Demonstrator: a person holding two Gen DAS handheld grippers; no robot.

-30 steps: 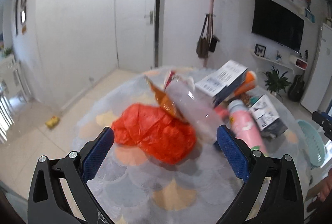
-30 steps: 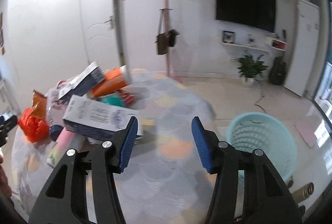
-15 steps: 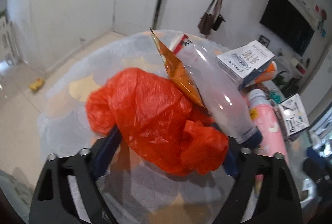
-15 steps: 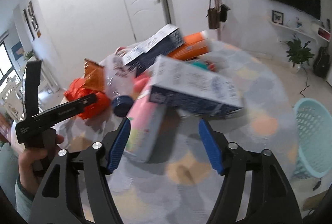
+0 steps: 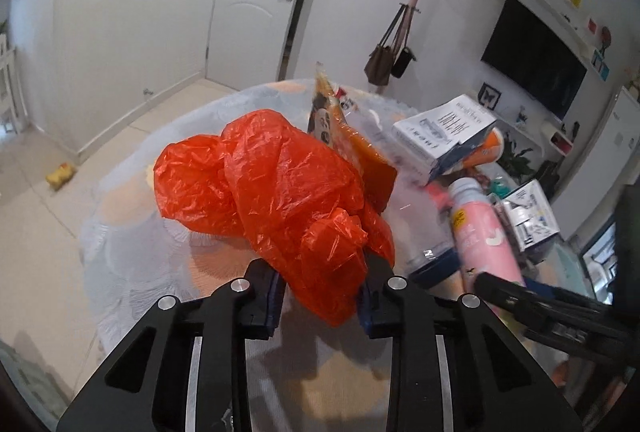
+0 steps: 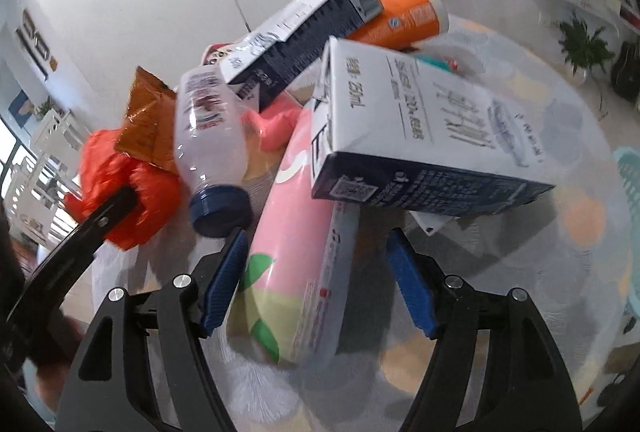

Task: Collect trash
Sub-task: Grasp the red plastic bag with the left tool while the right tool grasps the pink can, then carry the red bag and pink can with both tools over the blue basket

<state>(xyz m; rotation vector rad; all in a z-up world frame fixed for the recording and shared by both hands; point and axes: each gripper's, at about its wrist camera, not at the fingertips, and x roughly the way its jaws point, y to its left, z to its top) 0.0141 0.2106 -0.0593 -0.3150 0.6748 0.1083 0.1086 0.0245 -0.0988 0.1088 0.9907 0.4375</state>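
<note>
A crumpled red plastic bag (image 5: 280,192) lies on the round table (image 5: 140,264). My left gripper (image 5: 320,296) is closing on its near end, and both pads press into the plastic. In the right wrist view the same bag (image 6: 120,192) sits far left with a black finger on it. My right gripper (image 6: 316,284) stands open around the base of a pink bottle (image 6: 296,252) lying on its side, with a gap at the right pad. A white and navy carton (image 6: 420,136) rests across that bottle.
An orange snack packet (image 5: 360,148) and a clear bottle with a blue cap (image 6: 208,136) lie between bag and pink bottle. A second carton (image 6: 304,28) and an orange tube (image 6: 404,16) are piled behind. A turquoise basket (image 6: 630,184) stands on the floor at the right.
My left gripper went from wide open to gripping the red bag. The right gripper swung left and down from the bare cloth to straddle the pink bottle, its jaws wider.
</note>
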